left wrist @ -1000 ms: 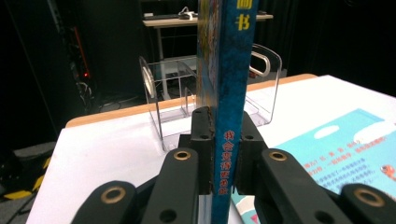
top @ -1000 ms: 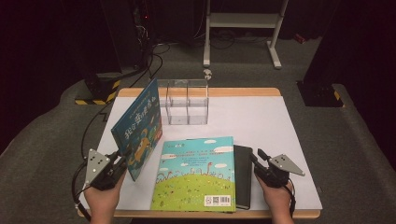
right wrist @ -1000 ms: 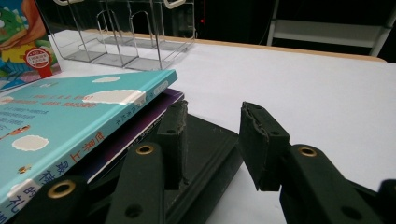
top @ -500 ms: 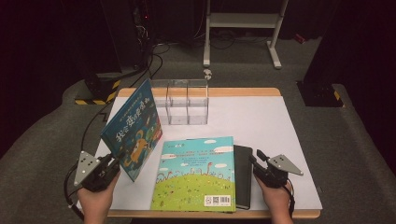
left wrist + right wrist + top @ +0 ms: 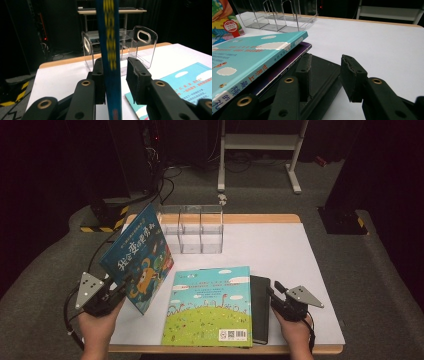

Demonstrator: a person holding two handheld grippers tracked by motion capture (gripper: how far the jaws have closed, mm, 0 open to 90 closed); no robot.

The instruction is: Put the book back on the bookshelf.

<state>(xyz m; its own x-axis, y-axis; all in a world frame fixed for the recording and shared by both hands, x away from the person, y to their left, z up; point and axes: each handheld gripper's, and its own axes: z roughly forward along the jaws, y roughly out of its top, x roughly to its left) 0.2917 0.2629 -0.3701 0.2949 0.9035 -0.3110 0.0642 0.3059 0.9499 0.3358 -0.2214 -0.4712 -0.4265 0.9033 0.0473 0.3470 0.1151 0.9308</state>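
A blue picture book (image 5: 137, 255) stands tilted on its lower edge at the table's left. Its spine (image 5: 108, 37) rises between the jaws of my left gripper (image 5: 122, 287). Those jaws have just been opening: one pad (image 5: 100, 80) lies against the book and the other (image 5: 136, 77) stands clear of it. A teal picture book (image 5: 210, 307) lies flat at the front centre on a purple one (image 5: 294, 56). A black notebook (image 5: 260, 307) lies beside them. My right gripper (image 5: 274, 292) hovers open over the notebook's right edge (image 5: 322, 72) and grips nothing.
A clear plastic rack (image 5: 192, 227) with several slots stands at the back centre of the white table top (image 5: 290, 255). A metal stand is on the floor beyond the table. Cables trail off the left edge.
My left hand has shifted left and a little up with the blue book, which leans further left. The right hand has kept still.
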